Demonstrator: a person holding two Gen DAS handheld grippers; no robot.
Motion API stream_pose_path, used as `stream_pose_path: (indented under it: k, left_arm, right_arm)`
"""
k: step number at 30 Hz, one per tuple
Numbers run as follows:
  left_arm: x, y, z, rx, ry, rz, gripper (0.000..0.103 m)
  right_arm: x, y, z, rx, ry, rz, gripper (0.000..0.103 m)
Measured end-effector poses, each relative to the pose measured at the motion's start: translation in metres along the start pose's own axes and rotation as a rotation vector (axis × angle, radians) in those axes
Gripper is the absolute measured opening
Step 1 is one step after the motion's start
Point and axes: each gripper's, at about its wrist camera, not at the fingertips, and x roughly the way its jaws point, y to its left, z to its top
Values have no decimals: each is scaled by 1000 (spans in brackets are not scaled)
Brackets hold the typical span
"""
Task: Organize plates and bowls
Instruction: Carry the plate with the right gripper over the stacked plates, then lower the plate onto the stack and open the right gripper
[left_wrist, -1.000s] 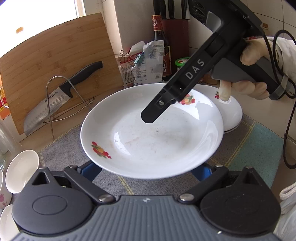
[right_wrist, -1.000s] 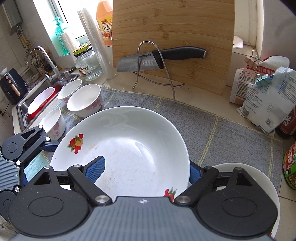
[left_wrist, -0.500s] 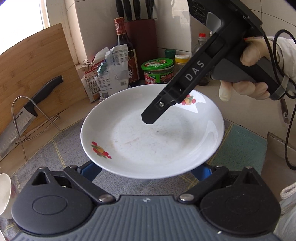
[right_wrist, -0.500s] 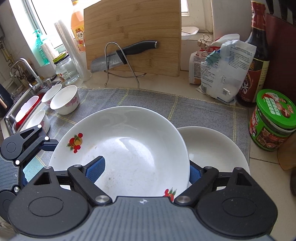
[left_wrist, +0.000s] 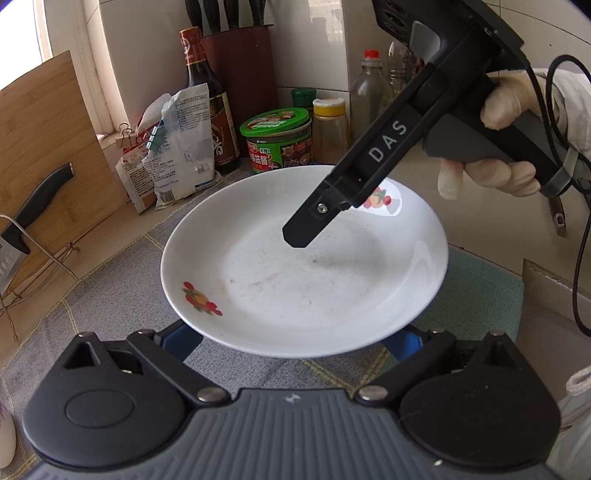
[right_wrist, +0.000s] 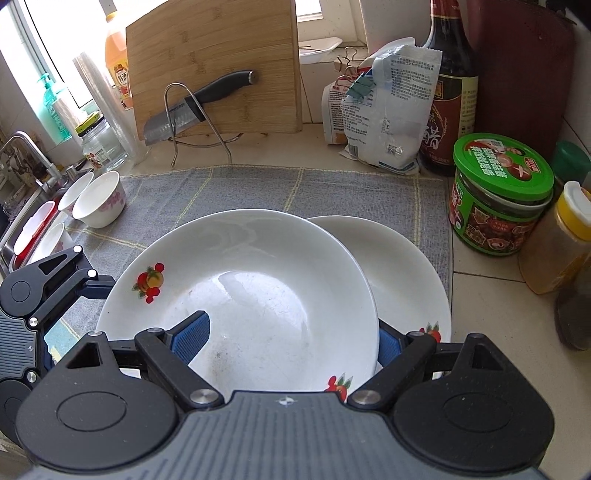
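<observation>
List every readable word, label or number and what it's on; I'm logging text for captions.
"DAS": on the right gripper body, seen from the left wrist view.
Knife blade: a brand mark, too small to read.
Green-lidded jar, dark sauce bottle, white bag, orange bottle: Chinese print, too blurred to read.

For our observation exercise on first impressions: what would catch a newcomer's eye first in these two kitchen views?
A big white plate with red fruit motifs fills both views, held at its rim by the right tool, with the left tool at its far edge. Behind it lies a second white plate on the grey mat. Further back, a knife rests in a wire stand against a wooden cutting board.
</observation>
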Motion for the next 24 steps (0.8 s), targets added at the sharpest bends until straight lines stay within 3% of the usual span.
stream_pose_path:
  k: [24]
  left_arm:
    - [22, 3, 8, 1, 38, -15, 100]
  right_arm:
    - [15, -23, -7, 32, 34, 5, 93]
